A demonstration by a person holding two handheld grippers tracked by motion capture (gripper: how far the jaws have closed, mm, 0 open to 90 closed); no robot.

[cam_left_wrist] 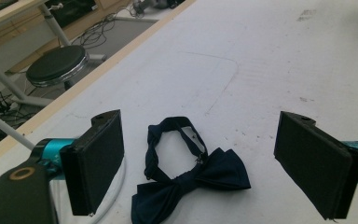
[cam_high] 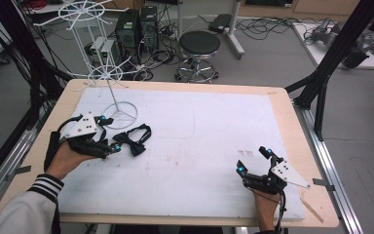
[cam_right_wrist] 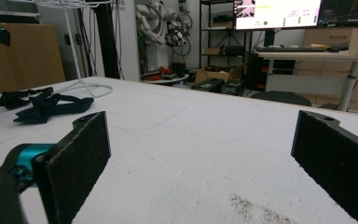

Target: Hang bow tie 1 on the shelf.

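A dark navy bow tie point(cam_high: 134, 139) with its neck strap looped lies flat on the white mat point(cam_high: 199, 146) at the left. My left gripper point(cam_high: 110, 132) hovers just left of it, jaws wide apart and empty. In the left gripper view the bow tie point(cam_left_wrist: 191, 179) lies on the mat between and beyond the open jaws of that gripper point(cam_left_wrist: 204, 140), untouched by them. My right gripper point(cam_high: 254, 161) rests low near the mat's front right, open with nothing in it. From the right gripper view the bow tie point(cam_right_wrist: 42, 105) sits far off to the left of that gripper point(cam_right_wrist: 200, 154).
A white wire display stand point(cam_high: 108, 78) rises at the back left, its ring base point(cam_high: 121, 112) on the mat just behind the bow tie. A black stool point(cam_high: 199, 46) and computers stand on the floor beyond the table. A black frame post point(cam_high: 328, 63) stands at the right.
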